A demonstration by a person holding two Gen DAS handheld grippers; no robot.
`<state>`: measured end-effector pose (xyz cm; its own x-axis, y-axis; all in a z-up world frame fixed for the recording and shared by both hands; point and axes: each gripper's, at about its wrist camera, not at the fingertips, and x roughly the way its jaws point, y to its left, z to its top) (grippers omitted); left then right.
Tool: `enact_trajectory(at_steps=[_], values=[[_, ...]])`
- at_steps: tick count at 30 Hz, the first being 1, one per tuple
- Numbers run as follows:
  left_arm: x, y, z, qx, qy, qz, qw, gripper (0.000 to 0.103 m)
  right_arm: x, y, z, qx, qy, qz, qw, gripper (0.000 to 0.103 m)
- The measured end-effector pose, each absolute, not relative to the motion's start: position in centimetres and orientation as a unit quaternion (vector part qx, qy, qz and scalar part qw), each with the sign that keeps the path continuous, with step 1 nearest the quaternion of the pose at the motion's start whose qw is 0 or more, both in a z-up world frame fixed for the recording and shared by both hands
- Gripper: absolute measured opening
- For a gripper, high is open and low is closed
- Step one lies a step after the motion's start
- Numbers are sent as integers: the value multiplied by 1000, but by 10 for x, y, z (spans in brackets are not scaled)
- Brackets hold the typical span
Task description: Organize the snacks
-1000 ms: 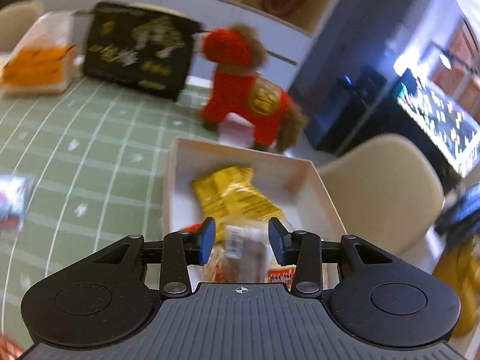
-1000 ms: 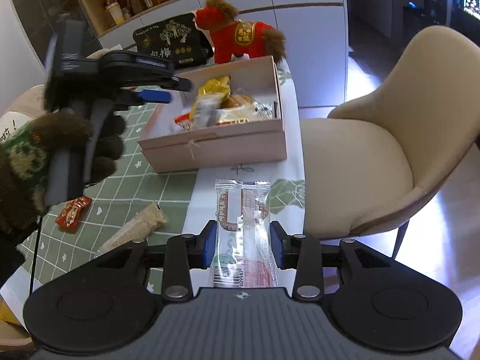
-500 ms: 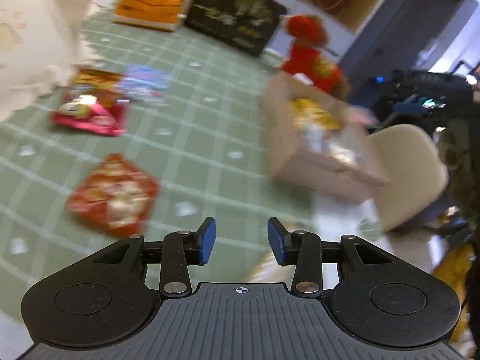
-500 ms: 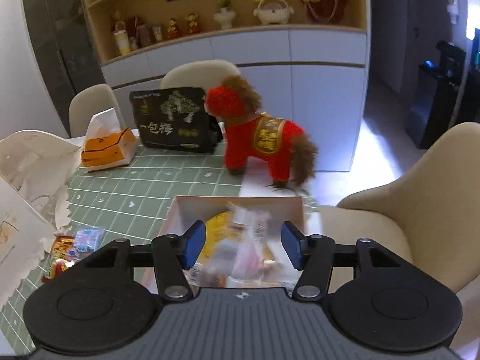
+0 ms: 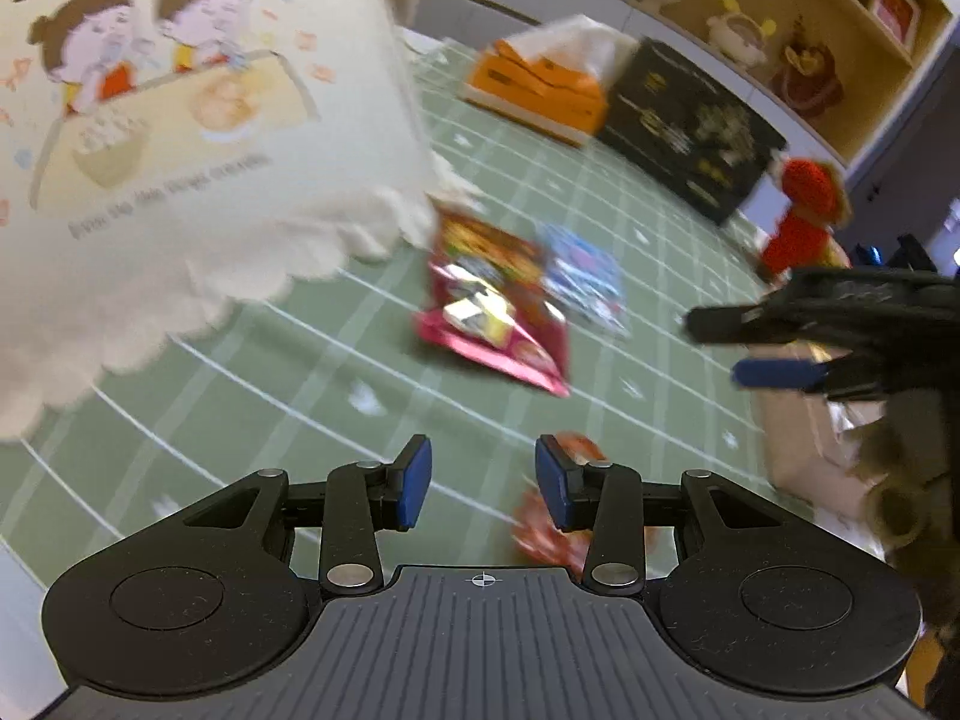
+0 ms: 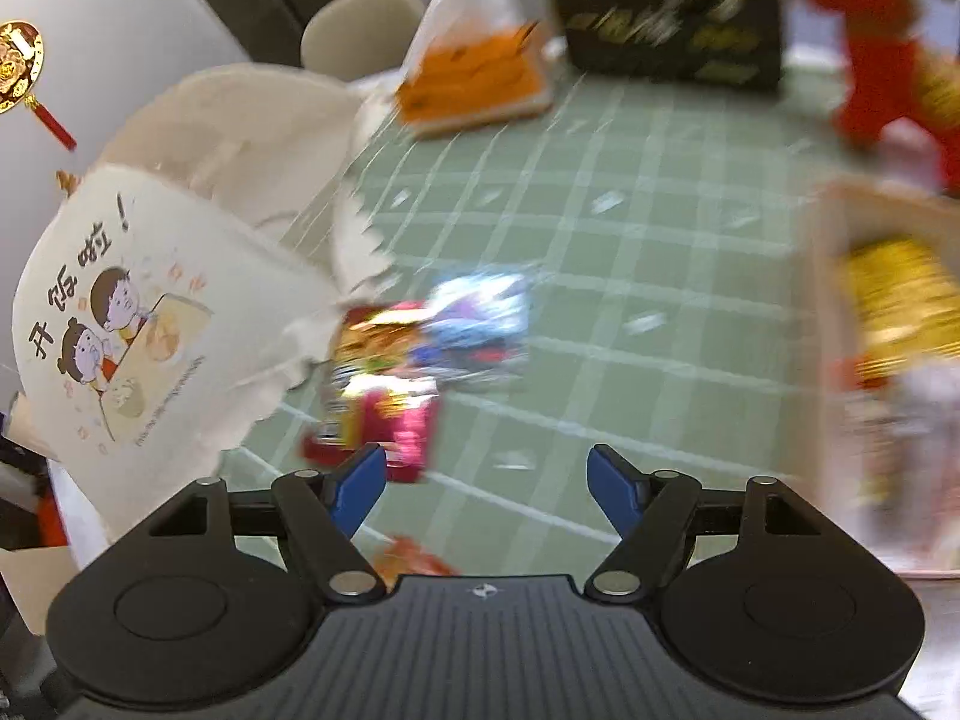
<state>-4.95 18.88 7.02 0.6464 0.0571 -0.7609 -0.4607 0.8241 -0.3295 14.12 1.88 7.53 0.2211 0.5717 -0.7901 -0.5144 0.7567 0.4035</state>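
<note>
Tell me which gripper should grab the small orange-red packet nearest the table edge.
Left, probably. The left gripper is open and empty, with the small orange-red packet just past its right fingertip. The right gripper is open too, but there the packet sits mostly under its body.

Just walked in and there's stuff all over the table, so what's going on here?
Someone is sorting snacks with two hand-held grippers. Both the left hand-held gripper and the right hand-held gripper are open and empty, over the green tablecloth. A red packet and a blue packet lie loose by a white bag; the box already holds some.
</note>
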Motion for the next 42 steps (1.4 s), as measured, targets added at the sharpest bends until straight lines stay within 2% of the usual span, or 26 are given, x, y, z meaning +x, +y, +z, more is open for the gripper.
enact_trajectory(at_steps=[6, 9, 11, 12, 13, 15, 16, 17, 22, 26, 35, 42], values=[[-63, 232, 62, -270, 378, 126, 876, 43, 166, 85, 56, -22, 468, 267, 842, 75], [-64, 240, 58, -275, 373, 98, 881, 43, 194, 100, 34, -4, 498, 252, 830, 75], [-59, 246, 58, -285, 368, 98, 880, 43, 199, 107, 32, -17, 480, 272, 834, 86], [-56, 250, 59, -291, 364, 99, 879, 43, 198, 113, 32, -46, 475, 271, 836, 86], [-51, 253, 60, -297, 360, 97, 879, 43, 197, 115, 30, -68, 478, 270, 833, 85], [-39, 259, 61, -305, 353, 94, 880, 43, 190, 111, 30, -95, 472, 277, 831, 75], [-30, 261, 62, -301, 351, 94, 882, 43, 183, 105, 31, -106, 470, 285, 829, 65], [-20, 263, 62, -292, 349, 97, 885, 43, 176, 99, 33, -119, 471, 289, 825, 60], [35, 264, 54, -251, 352, 102, 896, 43, 136, 46, 40, -122, 500, 317, 797, 59], [68, 256, 41, -227, 386, 103, 888, 43, 92, -7, 48, -125, 499, 324, 794, 59], [71, 155, 35, -100, 432, -24, 896, 48, 40, -99, 43, -102, 510, 303, 799, 59], [46, 89, 33, -127, 475, -79, 867, 46, 30, -151, 58, -82, 472, 276, 833, 59]])
